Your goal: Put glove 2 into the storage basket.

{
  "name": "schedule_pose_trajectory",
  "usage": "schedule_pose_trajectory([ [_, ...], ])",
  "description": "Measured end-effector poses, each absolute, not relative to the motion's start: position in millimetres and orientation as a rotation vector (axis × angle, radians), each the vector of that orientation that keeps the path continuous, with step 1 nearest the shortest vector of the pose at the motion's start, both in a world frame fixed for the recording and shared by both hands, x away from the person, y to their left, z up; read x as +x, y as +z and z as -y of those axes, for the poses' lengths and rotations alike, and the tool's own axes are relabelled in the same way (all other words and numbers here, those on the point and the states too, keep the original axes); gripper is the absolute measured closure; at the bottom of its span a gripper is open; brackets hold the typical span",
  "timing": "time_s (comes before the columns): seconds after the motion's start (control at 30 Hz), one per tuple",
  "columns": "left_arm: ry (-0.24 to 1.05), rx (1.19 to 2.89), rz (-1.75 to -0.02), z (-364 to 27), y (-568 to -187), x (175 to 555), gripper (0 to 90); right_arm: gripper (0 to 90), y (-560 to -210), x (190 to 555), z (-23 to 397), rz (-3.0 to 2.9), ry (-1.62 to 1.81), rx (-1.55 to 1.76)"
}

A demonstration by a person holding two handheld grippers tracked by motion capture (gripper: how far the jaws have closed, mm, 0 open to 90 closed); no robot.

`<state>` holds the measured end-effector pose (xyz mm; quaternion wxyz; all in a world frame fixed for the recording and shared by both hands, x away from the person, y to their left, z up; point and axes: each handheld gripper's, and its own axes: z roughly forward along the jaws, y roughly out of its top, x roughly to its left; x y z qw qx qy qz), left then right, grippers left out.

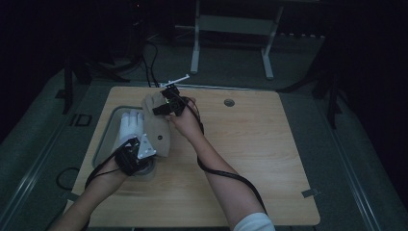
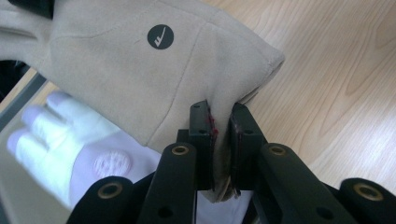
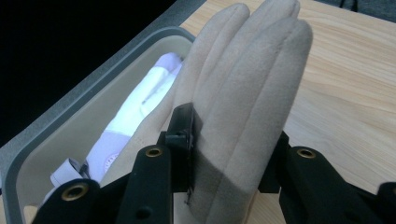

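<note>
Two grippers share one tan glove (image 1: pixel 158 126), stretched between them above the right rim of a grey tray (image 1: pixel 107 126) at the table's (image 1: pixel 250 159) left side. Left gripper (image 1: pixel 136 153), near end: jaws pressed together on the cuff hem, cloth pinched thin between the pads (image 2: pixel 203 140). Right gripper (image 1: pixel 168 103), far end: jaws clamped across the bunched finger part of the glove, held apart by the thickness of the cloth. A white glove (image 1: pixel 129 126) already lies in the tray, partly under the tan one.

Step in hand, by my reading: carrying the tan glove over to lay it in the tray with the white one.

Risks from here:
- Cuff grip takes only the hem edge; a pull from the far hand could slide the cloth out of the left jaws, and that end would drop on the table.
- Glove hangs over the rim, not the tray's middle. Letting go now likely leaves it draped across the rim, half out.
- Releasing one end first would let the glove swing and fold on itself.
- A low pass could snag the white glove and drag it askew.
</note>
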<state>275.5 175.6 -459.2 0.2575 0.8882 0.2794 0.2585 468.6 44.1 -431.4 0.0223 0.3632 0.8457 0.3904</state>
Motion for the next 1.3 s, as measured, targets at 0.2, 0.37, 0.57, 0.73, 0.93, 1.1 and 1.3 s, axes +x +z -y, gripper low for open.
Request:
schedule_pose_trajectory([
  [0.2, 0.696, 2.402, -0.804, -196.4, -462.1, 270.6, 82.1, 65.3, -434.5, 466.4, -66.1, -2.650, 1.199, 1.094],
  [0.37, 0.693, 2.410, -0.831, -210.8, -463.9, 266.8, 82.1, 65.3, -437.7, 463.9, -83.5, -2.672, 1.197, 1.065],
  [0.57, 0.697, 2.408, -0.881, -226.0, -467.6, 263.5, 82.1, 65.3, -440.0, 462.3, -101.4, -2.696, 1.188, 1.038],
  [0.73, 0.676, 2.401, -0.909, -232.6, -475.4, 266.5, 82.1, 65.3, -446.3, 463.3, -114.2, -2.703, 1.167, 1.024],
  [0.93, 0.636, 2.411, -0.938, -235.7, -487.4, 271.5, 82.1, 65.3, -464.1, 468.4, -124.3, -2.728, 1.098, 1.052],
  [1.1, 0.612, 2.433, -0.935, -232.2, -491.7, 274.4, 82.0, 65.1, -473.3, 470.7, -124.9, -2.747, 1.066, 1.069],
  [1.3, 0.593, 2.431, -0.942, -231.8, -495.2, 275.7, 82.0, 64.3, -478.7, 471.0, -121.0, -2.752, 1.070, 1.068],
])
